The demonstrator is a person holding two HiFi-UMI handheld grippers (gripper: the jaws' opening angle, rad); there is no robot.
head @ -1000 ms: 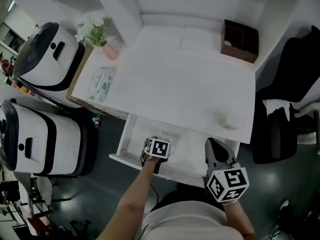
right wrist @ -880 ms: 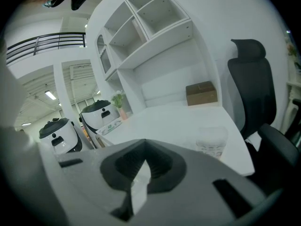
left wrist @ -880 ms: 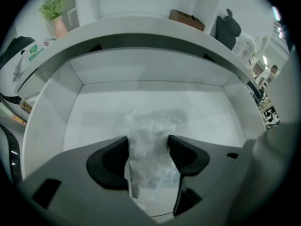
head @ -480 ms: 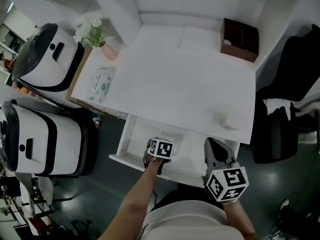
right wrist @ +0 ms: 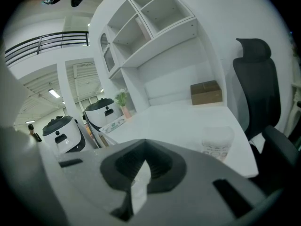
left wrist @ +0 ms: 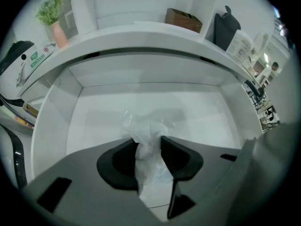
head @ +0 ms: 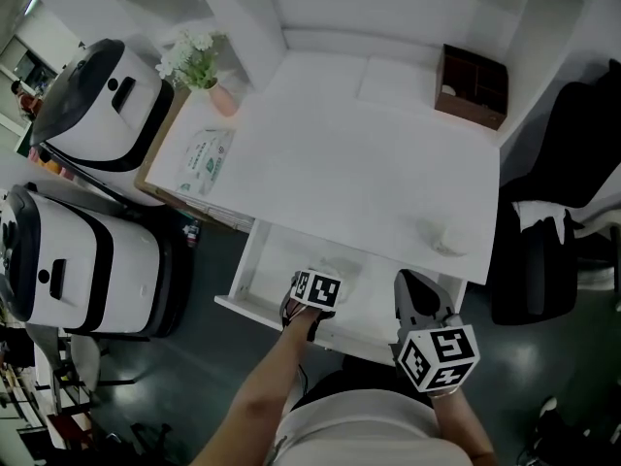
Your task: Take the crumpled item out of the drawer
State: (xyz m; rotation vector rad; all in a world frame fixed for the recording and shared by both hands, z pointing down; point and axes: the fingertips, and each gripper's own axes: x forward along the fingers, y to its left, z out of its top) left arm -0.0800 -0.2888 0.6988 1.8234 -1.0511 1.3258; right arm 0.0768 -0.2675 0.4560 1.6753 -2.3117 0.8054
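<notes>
White furniture against dark surroundings

The table (head: 369,173) and drawer (head: 245,268) are plain white, and the crumpled item (left wrist: 143,131) is clear, whitish plastic. At upper right is a dark brown box (head: 473,85). At upper left are white-and-green flowers (head: 189,56) in a pink vase (head: 225,103), a white packet (head: 202,155) printed green, and white appliances (head: 92,110) banded black. The chair (head: 572,163) at right is black and the floor (head: 175,357) dark grey.

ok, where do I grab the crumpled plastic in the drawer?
Pinch the raised, bunched middle of the crumpled plastic, coming in over the open front of the drawer. That ridge stands off the floor, narrow enough to span. The left tongs are closing on it now.
</notes>
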